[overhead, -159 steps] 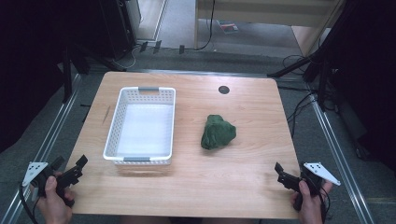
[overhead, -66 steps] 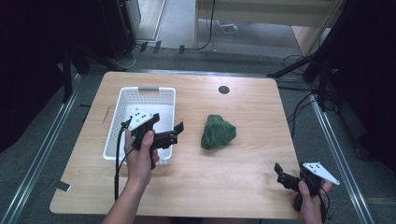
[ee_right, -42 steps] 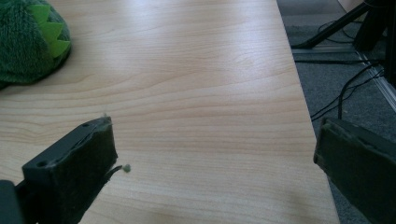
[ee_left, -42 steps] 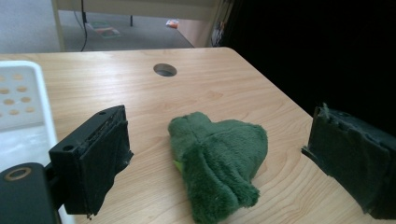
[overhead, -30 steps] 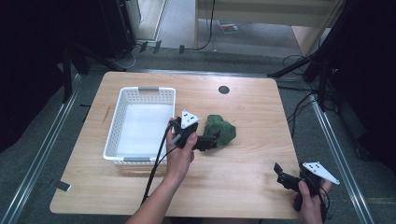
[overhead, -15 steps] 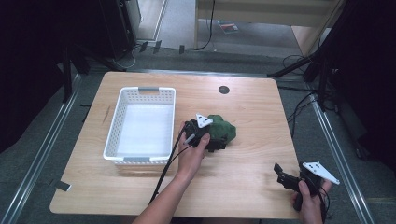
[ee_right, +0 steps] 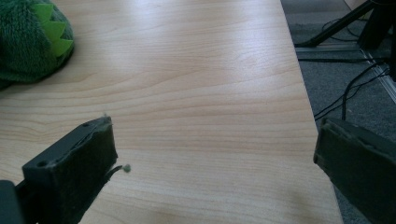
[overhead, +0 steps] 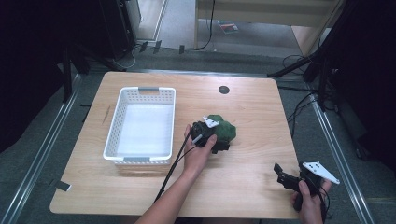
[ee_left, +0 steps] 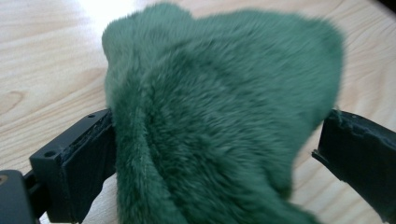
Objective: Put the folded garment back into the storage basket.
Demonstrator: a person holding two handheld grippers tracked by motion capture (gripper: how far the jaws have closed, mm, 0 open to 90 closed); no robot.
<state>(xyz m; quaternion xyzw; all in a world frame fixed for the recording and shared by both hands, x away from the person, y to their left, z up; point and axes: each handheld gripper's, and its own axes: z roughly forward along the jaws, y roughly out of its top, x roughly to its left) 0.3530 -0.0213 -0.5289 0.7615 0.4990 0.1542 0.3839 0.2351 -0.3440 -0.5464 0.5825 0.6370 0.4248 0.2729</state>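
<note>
On the wooden table (overhead: 252, 182), a green plush toy (overhead: 223, 131) lies just right of the white basket (overhead: 140, 159). The left gripper (ee_left: 215, 154) has its jaws wide open around the toy, not yet squeezing, so this looks like the grabbing step. Next it should pinch shut, while the right gripper (ee_right: 215, 168) waits open and empty near the table's corner.

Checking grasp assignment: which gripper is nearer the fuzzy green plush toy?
Left. The left gripper has its open jaws around the fuzzy green plush toy; the right gripper rests well off, near the table's front right corner.
</note>
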